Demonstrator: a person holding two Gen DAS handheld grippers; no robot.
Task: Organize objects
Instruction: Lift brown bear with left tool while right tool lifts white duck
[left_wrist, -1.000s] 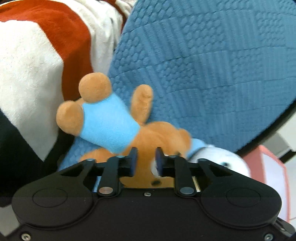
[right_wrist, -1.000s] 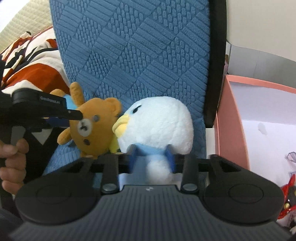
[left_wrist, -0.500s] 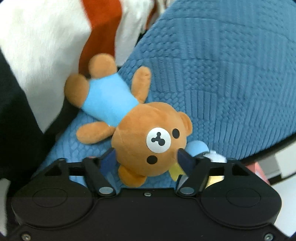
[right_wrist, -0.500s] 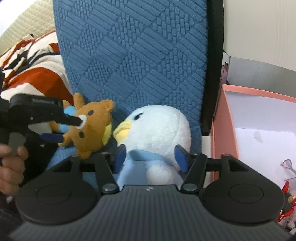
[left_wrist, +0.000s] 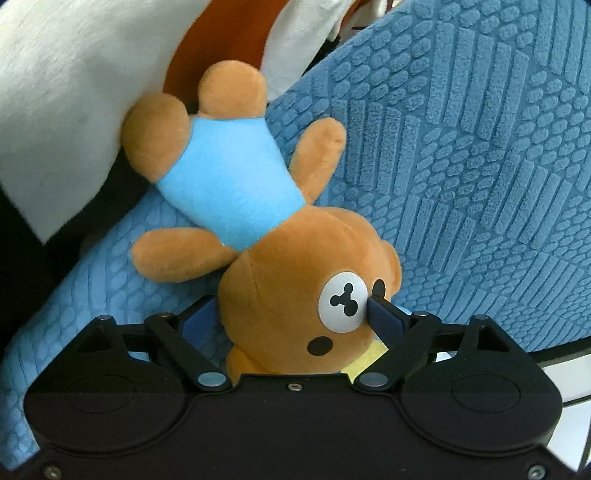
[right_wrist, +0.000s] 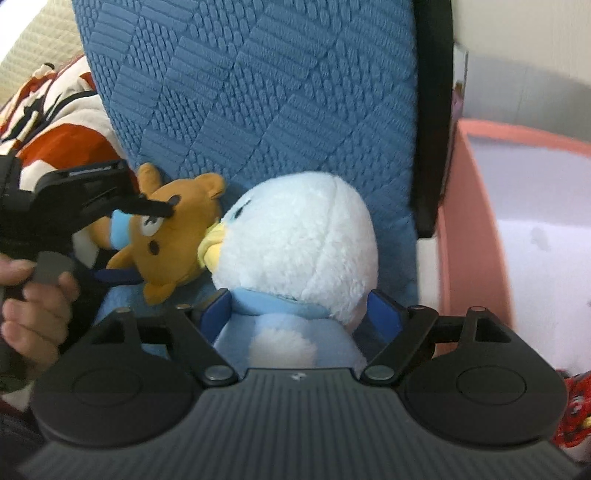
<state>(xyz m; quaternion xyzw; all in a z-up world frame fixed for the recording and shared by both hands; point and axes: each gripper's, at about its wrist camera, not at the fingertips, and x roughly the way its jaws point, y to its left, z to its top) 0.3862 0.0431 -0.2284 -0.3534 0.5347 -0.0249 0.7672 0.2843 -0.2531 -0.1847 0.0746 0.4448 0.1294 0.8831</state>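
Observation:
A brown plush bear (left_wrist: 229, 177) in a light blue shirt lies head toward me on the blue quilted cushion (left_wrist: 461, 166). Its head sits between the pads of my left gripper (left_wrist: 291, 317), whose jaws are opening and do not squeeze it. The right wrist view shows the bear (right_wrist: 184, 206) tipped on its side, the left gripper (right_wrist: 155, 243) around its face. A white and pale blue plush penguin (right_wrist: 295, 236) stands against the cushion (right_wrist: 258, 92), beak touching the bear. My right gripper (right_wrist: 301, 314) straddles the penguin's neck, its jaws opening, pads clear of the plush.
A white, red and black blanket (left_wrist: 74, 92) lies left of the cushion. To the right stands a pink box (right_wrist: 465, 221) with a white inside. A red toy (right_wrist: 576, 413) shows at the lower right edge. A hand (right_wrist: 33, 314) holds the left gripper's handle.
Both grippers have gone from shut to wide apart. The left one sank toward the bear, whose face now shows between its pads. The penguin stays upright.

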